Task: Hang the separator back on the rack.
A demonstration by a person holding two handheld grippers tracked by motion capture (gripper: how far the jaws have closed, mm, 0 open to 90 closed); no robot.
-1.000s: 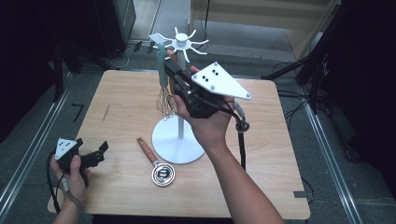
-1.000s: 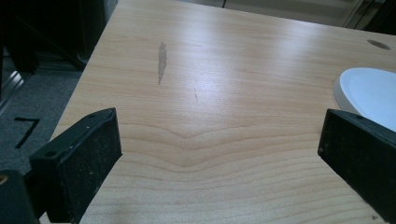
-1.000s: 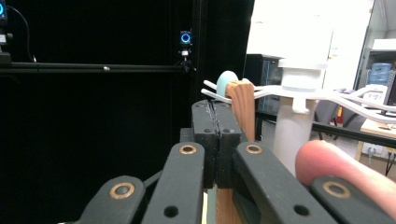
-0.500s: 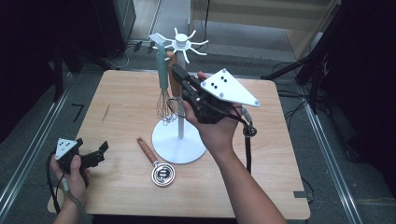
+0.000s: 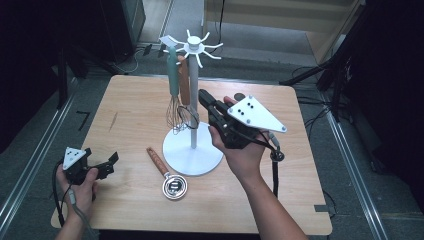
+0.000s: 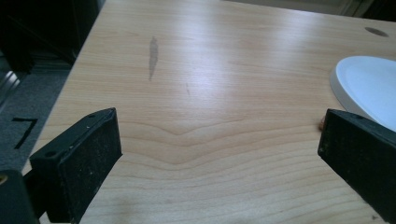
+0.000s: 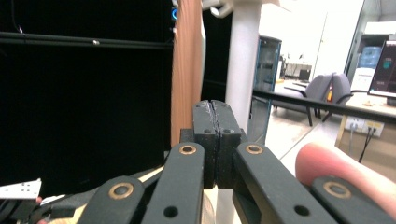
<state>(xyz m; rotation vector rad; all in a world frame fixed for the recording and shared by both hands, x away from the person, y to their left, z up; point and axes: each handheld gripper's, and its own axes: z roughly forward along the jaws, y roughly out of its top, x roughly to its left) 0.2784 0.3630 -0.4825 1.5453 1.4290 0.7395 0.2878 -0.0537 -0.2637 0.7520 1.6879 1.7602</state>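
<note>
A white utensil stand (image 5: 193, 105) rises from a round base mid-table. From its top hang a teal-handled whisk (image 5: 173, 75) and a wooden-handled whisk (image 5: 184, 82). My right gripper (image 5: 202, 95) is in the air just right of the pole, jaws shut on nothing, pointing at the hanging whisks. In the right gripper view the shut gripper (image 7: 215, 112) faces the wooden handle (image 7: 187, 70) and the white pole (image 7: 243, 60). My left gripper (image 5: 111, 164) rests open low over the table's front left. In its own view that gripper (image 6: 219, 149) stands wide over bare wood.
A small round metal utensil with a wooden handle (image 5: 171, 184) lies on the wooden table (image 5: 130, 100) just in front of the stand's base (image 6: 369, 86). A cable trails from the right gripper over the table's right side. Dark floor and cables surround the table.
My right gripper has sunk and drawn a little to the right and toward the person, away from the hanging handles, jaws still shut. The left gripper has stayed put.
</note>
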